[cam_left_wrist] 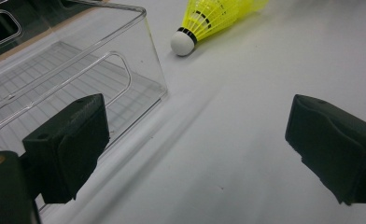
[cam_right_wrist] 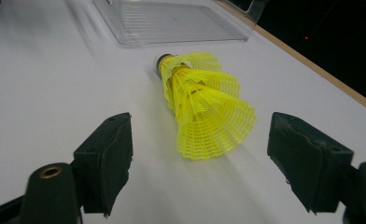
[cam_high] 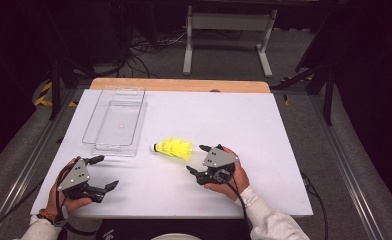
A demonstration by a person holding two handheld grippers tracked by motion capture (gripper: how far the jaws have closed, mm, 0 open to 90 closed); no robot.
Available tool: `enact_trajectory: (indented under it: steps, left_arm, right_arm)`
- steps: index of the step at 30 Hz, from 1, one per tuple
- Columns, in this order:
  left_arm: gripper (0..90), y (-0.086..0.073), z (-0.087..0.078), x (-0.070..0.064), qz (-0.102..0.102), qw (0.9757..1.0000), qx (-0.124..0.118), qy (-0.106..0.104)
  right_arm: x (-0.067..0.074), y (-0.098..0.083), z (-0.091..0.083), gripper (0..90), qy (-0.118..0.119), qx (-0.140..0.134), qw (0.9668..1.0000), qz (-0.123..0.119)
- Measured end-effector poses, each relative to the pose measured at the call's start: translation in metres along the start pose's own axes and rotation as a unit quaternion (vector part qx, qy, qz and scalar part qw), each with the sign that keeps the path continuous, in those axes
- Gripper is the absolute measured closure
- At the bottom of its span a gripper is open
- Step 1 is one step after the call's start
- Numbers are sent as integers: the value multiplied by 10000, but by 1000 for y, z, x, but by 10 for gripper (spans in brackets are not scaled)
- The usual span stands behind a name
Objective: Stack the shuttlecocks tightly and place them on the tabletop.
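Right gripper view: gripper (cam_right_wrist: 197,161) wide open, nr yellow shuttlecocks (cam_right_wrist: 204,107), empty.

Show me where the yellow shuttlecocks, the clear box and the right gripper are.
yellow shuttlecocks (cam_right_wrist: 209,109), right gripper view, on the mesh skirt.
clear box (cam_high: 115,125), high view, on its bottom.
right gripper (cam_high: 198,159), high view, midway between its open fingertips.

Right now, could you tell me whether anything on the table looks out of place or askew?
Nothing looks damaged or spilled. The yellow shuttlecocks, nested in a stack, lie on their side on the table, outside the clear bin, which holds nothing.
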State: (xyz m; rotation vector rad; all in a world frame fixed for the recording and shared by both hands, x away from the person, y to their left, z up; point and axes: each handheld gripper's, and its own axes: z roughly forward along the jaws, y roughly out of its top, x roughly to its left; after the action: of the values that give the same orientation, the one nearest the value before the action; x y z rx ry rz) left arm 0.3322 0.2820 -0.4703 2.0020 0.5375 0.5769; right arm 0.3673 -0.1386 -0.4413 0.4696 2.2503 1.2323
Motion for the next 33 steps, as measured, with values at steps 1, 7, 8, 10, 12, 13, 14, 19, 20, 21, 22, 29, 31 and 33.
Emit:
enact_trajectory:
  steps: [1, 7, 8, 10, 12, 13, 14, 19, 20, 21, 22, 29, 31, 33]
  left_arm:
    - [71, 0, 0, 0, 3, 10000, 4, -4]
    - [70, 0, 0, 0, 9, 10000, -11, -4]
    - [70, 0, 0, 0, 3, 10000, -17, -8]
    - [69, 0, 0, 0, 11, 10000, -16, -23]
    - [69, 0, 0, 0, 7, 10000, -13, -40]
    - [69, 1, 0, -1, 5, 10000, -16, -43]
    - [69, 1, 0, -1, 6, 10000, -22, -48]
    - [68, 1, -1, -1, -20, 10000, -53, -56]
    - [67, 1, -1, -1, -23, 10000, -49, -49]
    - [67, 1, -1, -1, -23, 10000, -49, -49]
    - [66, 1, -1, -1, -18, 10000, -47, -48]
    - [57, 3, 1, 1, -57, 9999, -126, -53]
    - [57, 5, 5, 2, -25, 9999, -104, -113]
    - [56, 5, 8, 2, 18, 9999, -75, -149]
  right_arm:
    - [1, -1, 0, 225, -5, 6, 10000, -20]
    - [9, -7, -5, 202, -14, 41, 10000, -71]
    - [9, -8, -6, 199, -20, 44, 10000, -84]
    - [11, -9, -8, 198, -10, 54, 10000, -57]
    - [11, -11, -9, 193, -19, 75, 10000, -3]
    - [11, -12, -10, 192, 3, 68, 10000, 11]
    - [12, -12, -11, 192, 2, 74, 10000, 24]
    - [13, -17, -13, 182, -31, 106, 9999, 73]
    - [12, -19, -12, 174, -37, 120, 9999, 86]
    - [12, -20, -11, 172, -18, 126, 9999, 101]
    - [11, -21, -10, 167, 1, 136, 9998, 125]
    - [12, -25, -5, 161, 28, 238, 9997, 100]
    - [13, -28, -5, 162, 54, 300, 9995, 101]
    - [13, -30, -5, 162, 50, 324, 9994, 74]
